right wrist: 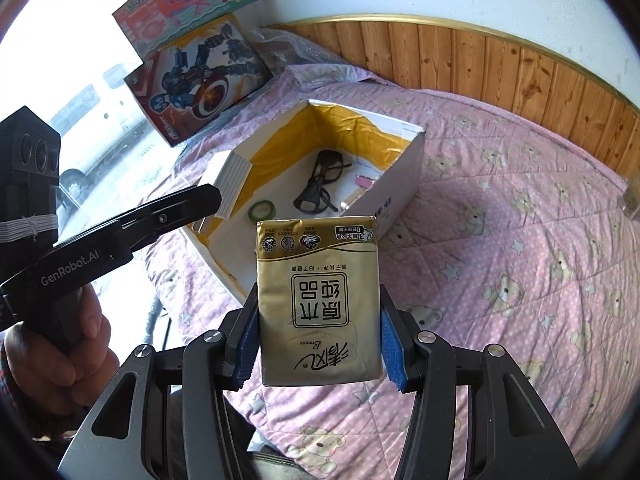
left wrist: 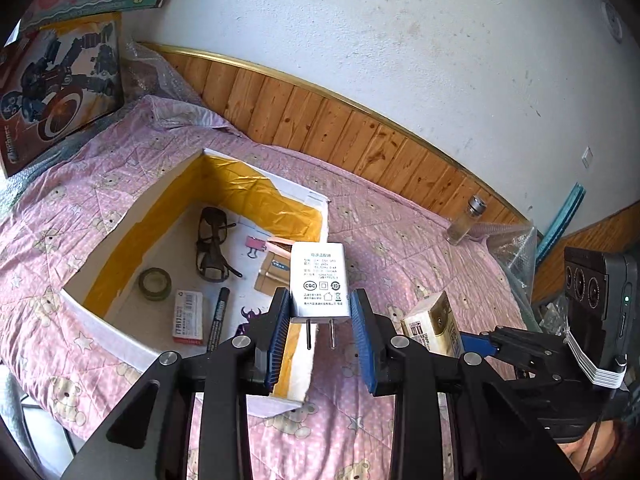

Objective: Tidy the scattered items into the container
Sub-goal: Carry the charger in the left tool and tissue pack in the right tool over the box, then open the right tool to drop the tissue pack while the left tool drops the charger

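Adapter first, as my left wrist camera shows it: my left gripper is closed on the white power adapter, the blue pads pressing its two narrow sides low on the body, so the label faces the camera and the two metal prongs hang free below. I hold it above the near right corner of the open box, which I judge is the good place to let it fall inside without hitting the wall. In the box already lie the glasses, a roll of tape, a small red and white packet, a black pen and a pink clip. Further on the pink quilt stands a small glass jar, well apart from the box, not yet collected. At the right edge I see the tissue pack in my other claw. From the right wrist camera, my right gripper is clamped on the gold tissue pack by its two long sides, upright, so the soft pack does not fold. It is in the air before the box, not yet over the opening; I judge it waits its turn behind the adapter. My left hand and its tool reach in from the left side toward the box.
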Available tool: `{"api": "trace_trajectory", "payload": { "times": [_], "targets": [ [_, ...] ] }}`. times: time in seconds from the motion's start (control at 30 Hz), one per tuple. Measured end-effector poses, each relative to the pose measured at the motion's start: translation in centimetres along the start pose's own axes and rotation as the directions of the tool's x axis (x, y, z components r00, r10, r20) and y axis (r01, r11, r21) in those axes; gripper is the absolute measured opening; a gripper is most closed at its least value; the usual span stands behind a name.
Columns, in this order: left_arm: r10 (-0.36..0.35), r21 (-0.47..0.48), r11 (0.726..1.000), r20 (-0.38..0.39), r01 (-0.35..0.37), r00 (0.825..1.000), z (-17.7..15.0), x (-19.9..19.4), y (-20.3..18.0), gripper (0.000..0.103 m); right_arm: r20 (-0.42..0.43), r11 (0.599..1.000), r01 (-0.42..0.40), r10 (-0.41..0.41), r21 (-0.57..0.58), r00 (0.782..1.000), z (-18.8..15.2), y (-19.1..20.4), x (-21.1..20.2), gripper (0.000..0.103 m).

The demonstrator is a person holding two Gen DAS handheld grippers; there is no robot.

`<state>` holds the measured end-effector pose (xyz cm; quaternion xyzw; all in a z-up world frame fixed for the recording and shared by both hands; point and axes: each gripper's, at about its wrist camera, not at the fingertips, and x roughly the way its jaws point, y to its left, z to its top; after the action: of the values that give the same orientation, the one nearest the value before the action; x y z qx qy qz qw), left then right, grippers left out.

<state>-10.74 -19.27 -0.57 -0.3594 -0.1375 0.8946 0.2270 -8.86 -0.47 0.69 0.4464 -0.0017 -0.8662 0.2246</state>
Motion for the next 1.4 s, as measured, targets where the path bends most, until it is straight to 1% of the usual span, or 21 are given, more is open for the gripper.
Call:
{"api": "trace_trajectory", "payload": {
  "times": [0.13, 0.37, 0.5, 0.67, 0.87, 1.03, 1.17, 1.23, 1.3, 1.37, 1.4],
  "targets": [
    [0.042, -0.007, 0.999, 0.005, -0.042, 0.999, 1.4, 0.2, 2.0, 0.032, -0.007, 1.0, -0.015, 0.015, -0.019, 1.0, 1.8, 0.6, 1.2, 0.054],
    [0.106, -0.008, 0.994, -0.024, -0.106, 0.994, 3.6, 1.4, 5.0, 0.032, -0.021, 0.998, -0.053, 0.053, -0.032, 0.998, 4.9, 1.2, 3.8, 0.054],
    [0.135, -0.006, 0.991, -0.053, -0.135, 0.989, 4.8, 2.4, 6.4, 0.032, -0.031, 0.997, -0.075, 0.074, -0.033, 0.997, 6.7, 1.2, 5.5, 0.054],
    [0.161, -0.002, 0.987, -0.119, -0.162, 0.98, 6.1, 4.7, 7.6, 0.032, -0.055, 0.996, -0.092, 0.091, -0.016, 0.994, 9.2, 0.9, 8.2, 0.054],
    [0.19, -0.013, 0.98, -0.223, -0.198, 0.956, 7.1, 8.3, 9.1, 0.032, -0.098, 0.997, -0.082, 0.081, -0.007, 0.992, 11.9, 0.1, 11.6, 0.054],
    [0.207, -0.035, 0.973, -0.298, -0.227, 0.932, 7.6, 10.9, 10.6, 0.032, -0.149, 0.999, -0.039, 0.034, -0.03, 0.988, 13.8, -0.2, 14.7, 0.055],
    [0.212, -0.046, 0.969, -0.339, -0.241, 0.917, 8.0, 12.5, 11.7, 0.032, -0.182, 0.999, -0.014, 0.004, -0.052, 0.983, 15.0, -0.6, 17.2, 0.055],
    [0.207, -0.04, 0.971, -0.361, -0.237, 0.909, 8.0, 13.4, 11.9, 0.033, -0.192, 0.998, -0.004, -0.008, -0.063, 0.981, 15.7, -0.8, 18.4, 0.057],
    [0.206, -0.039, 0.97, -0.388, -0.24, 0.898, 8.0, 14.5, 12.2, 0.033, -0.218, 0.998, -0.023, 0.011, -0.055, 0.976, 16.1, -1.4, 20.0, 0.057],
    [0.229, -0.04, 0.964, -0.391, -0.264, 0.892, 7.9, 15.0, 12.5, 0.034, -0.221, 0.999, -0.006, -0.004, -0.043, 0.975, 16.4, -2.1, 20.9, 0.058],
    [0.23, -0.04, 0.963, -0.391, -0.266, 0.891, 7.9, 15.0, 12.6, 0.036, -0.227, 0.999, -0.002, -0.008, -0.045, 0.974, 16.5, -2.3, 21.1, 0.058]
  ]
}}
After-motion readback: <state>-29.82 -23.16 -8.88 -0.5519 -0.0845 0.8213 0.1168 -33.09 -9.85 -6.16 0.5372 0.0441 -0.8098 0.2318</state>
